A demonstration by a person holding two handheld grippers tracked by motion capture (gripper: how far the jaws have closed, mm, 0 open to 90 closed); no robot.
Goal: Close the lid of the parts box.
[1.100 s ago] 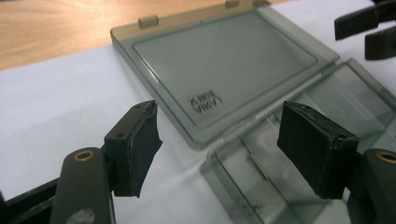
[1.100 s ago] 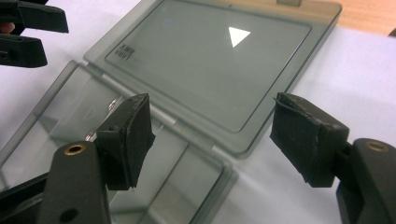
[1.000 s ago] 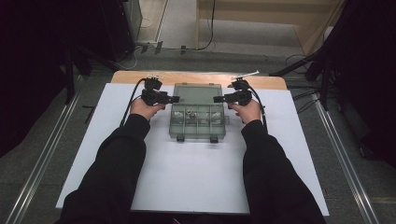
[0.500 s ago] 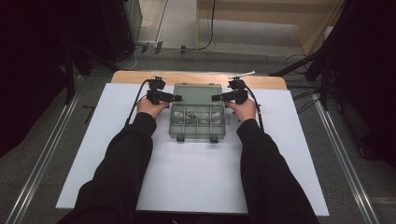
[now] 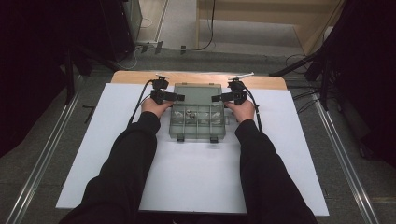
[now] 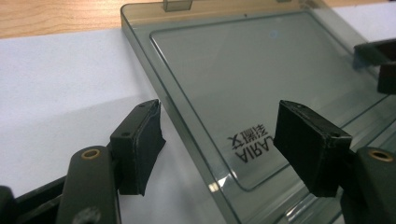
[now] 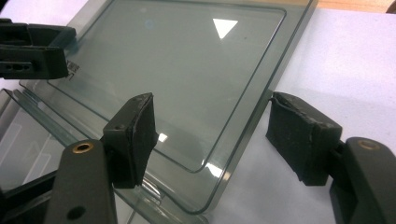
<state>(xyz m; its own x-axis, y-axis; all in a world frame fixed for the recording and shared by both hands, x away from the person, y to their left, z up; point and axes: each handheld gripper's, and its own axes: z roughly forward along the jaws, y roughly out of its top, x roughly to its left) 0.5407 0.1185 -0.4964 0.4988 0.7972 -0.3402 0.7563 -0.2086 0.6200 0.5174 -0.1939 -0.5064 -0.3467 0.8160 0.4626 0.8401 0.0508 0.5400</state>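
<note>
A clear greenish compartment box [image 5: 198, 123] lies open in the middle of the table, with its lid [image 5: 196, 91] folded back flat. Small parts lie in its back compartments. My left gripper [image 5: 180, 97] is open at the lid's left edge. In the left gripper view its jaws [image 6: 229, 140] straddle that edge of the lid [image 6: 243, 70], one pad over the sheet and one over the lid. My right gripper [image 5: 215, 98] is open at the right edge. Its jaws [image 7: 217, 140] straddle the lid [image 7: 187, 70] there and have just closed a little, with neither pad pressing.
The box rests on a white sheet [image 5: 196, 172] that covers a wooden table [image 5: 130, 77]. Only a strip of wood shows at the far side. Cables trail from both grippers along the forearms. Metal rails [image 5: 42, 158] run beside the table.
Both hands have come inward and lower, toward the side edges of the lid. The box has not moved.
</note>
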